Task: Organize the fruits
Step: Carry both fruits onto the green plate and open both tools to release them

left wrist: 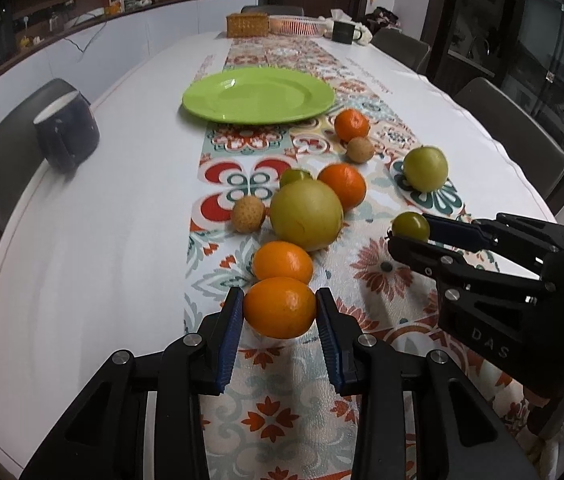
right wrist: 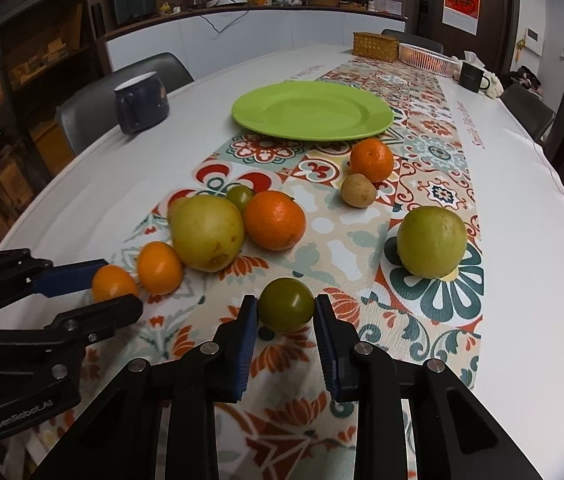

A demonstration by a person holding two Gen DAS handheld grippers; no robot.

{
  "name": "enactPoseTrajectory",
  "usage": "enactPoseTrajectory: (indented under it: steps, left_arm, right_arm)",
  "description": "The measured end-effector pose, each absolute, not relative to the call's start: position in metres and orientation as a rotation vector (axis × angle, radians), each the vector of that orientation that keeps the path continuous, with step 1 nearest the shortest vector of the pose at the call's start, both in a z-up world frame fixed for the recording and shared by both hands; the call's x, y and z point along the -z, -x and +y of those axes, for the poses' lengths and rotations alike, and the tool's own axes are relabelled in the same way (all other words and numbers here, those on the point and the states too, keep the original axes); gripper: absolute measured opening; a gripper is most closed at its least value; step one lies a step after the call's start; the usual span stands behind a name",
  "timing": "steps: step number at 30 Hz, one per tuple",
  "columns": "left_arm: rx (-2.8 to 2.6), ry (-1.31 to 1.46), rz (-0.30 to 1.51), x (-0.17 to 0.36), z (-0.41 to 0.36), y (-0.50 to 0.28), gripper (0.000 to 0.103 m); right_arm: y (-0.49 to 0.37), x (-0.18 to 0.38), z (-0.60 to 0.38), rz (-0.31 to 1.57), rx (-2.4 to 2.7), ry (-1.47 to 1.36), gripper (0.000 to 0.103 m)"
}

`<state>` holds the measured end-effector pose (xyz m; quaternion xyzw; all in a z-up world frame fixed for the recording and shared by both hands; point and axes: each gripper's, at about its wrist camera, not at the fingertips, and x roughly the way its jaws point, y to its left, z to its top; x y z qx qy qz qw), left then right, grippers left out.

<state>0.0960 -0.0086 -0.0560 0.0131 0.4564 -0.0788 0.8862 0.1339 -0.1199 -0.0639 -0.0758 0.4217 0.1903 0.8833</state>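
My left gripper [left wrist: 280, 306] is shut on a small orange [left wrist: 280, 307] near the table's front; it also shows in the right wrist view [right wrist: 113, 282]. My right gripper [right wrist: 286, 310] is shut on a small green tomato [right wrist: 286, 305], also seen in the left wrist view [left wrist: 411, 227]. Both fruits sit low over the patterned runner. An empty green plate [left wrist: 258, 94] lies farther back [right wrist: 312, 110]. Loose fruit lies between: a second small orange [left wrist: 283, 261], a big yellow-green pear [left wrist: 306, 216], larger oranges [left wrist: 342, 184], a green apple [left wrist: 425, 169], two brown longans [left wrist: 247, 214].
A dark blue mug [left wrist: 67, 136] stands at the table's left edge. A wicker box [left wrist: 247, 25], a pink basket [left wrist: 296, 25] and a black mug [left wrist: 342, 32] stand at the far end. Chairs ring the table.
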Motion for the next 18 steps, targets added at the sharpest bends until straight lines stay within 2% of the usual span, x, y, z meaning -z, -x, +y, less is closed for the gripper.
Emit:
enactPoseTrajectory:
  steps: [18]
  left_arm:
    - [0.128,-0.045,0.758,-0.006,0.001,-0.123,0.036]
  right_arm:
    - [-0.141,-0.008,-0.116,0.679,-0.4,0.14,0.03]
